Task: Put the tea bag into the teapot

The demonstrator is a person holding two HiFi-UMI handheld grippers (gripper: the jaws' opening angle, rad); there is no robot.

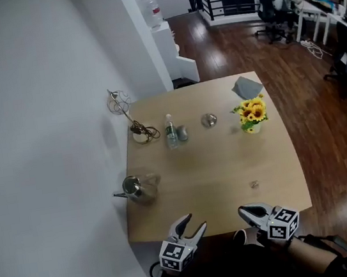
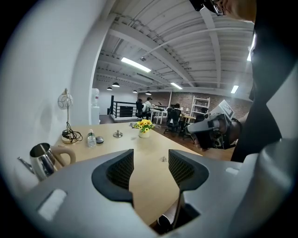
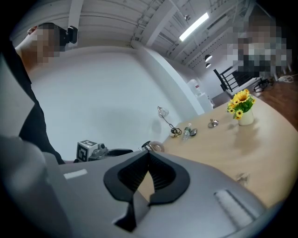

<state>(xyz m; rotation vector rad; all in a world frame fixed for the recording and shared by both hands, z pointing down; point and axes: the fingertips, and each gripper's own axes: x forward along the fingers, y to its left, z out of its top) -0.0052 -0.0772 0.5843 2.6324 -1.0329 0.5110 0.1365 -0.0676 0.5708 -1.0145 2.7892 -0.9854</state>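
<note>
Teapot on table; tea bag well right of teapot; we see left gripper jaws spread, empty; right gripper jaws pressed together, empty; both grippers nearer us than teapot.

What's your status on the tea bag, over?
Both empty at the near table edge: left gripper open, right gripper shut. Small item, likely the tea bag, lies untouched; teapot at left edge. Nothing between them.
</note>
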